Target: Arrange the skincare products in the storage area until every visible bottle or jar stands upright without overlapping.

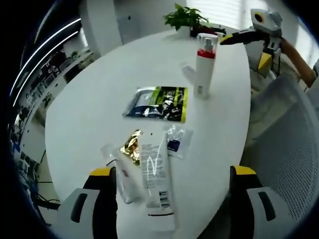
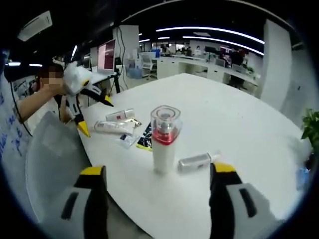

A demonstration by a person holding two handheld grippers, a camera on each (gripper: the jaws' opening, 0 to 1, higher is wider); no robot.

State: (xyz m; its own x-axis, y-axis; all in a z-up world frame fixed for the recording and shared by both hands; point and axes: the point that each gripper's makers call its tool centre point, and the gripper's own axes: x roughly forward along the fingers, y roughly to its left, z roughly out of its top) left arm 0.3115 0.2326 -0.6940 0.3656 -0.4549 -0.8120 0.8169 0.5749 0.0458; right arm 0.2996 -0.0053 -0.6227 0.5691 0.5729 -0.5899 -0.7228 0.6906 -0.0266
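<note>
So only the pump bottle (image 2: 164,138) stands upright mid-bench (image 2: 239,119); the tubes (image 1: 155,181) near the edge still lie flat. Both the left gripper (image 1: 172,199) and right gripper (image 2: 157,204) hang open, holding nothing. Next move's probably grabbing a tube and standing it up.

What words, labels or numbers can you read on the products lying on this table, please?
None can be read.
White tube: dark print and a barcode-like block, too blurred.
Black and green sachet: white lettering, too blurred.
Small clear packet: blue label, too small.
Upright bottle: no print visible.
</note>
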